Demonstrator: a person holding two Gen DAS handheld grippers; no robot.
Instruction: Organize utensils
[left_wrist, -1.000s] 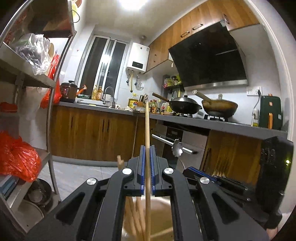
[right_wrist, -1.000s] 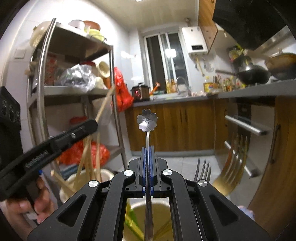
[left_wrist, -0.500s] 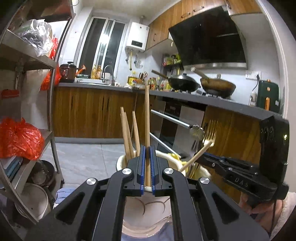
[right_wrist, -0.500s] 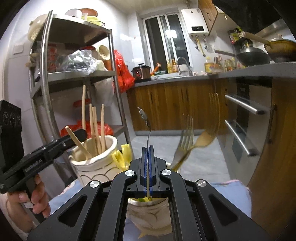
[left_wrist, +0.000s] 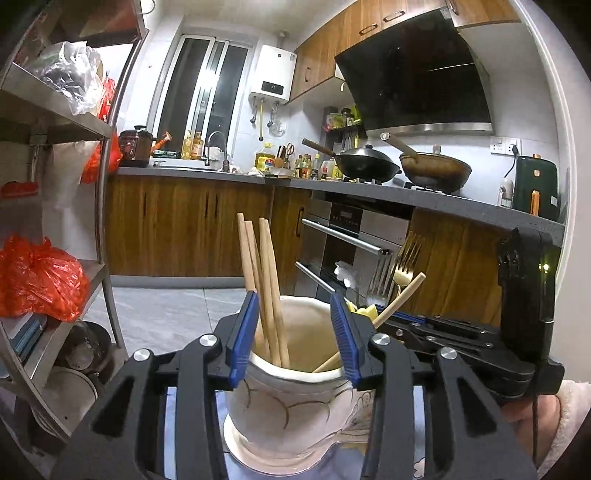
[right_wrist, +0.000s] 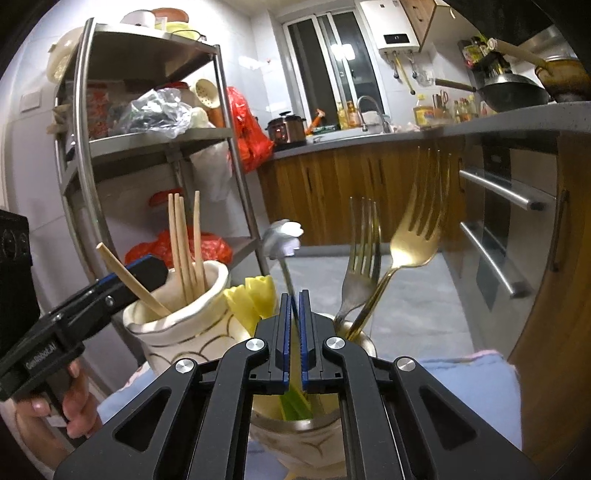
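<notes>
Hovering level, left tool (left_wrist: 295, 332) gapes wide over chopstick holder (left_wrist: 291, 417).

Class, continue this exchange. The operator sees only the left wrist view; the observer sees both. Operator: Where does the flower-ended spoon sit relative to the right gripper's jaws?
Observer: The spoon has its stem between the jaws of the right gripper, which stand slightly apart.
Operator: What is beneath that gripper?
Observer: A second cup, hidden from you, holding a gold fork and a duller fork, right of the white cup.
</notes>
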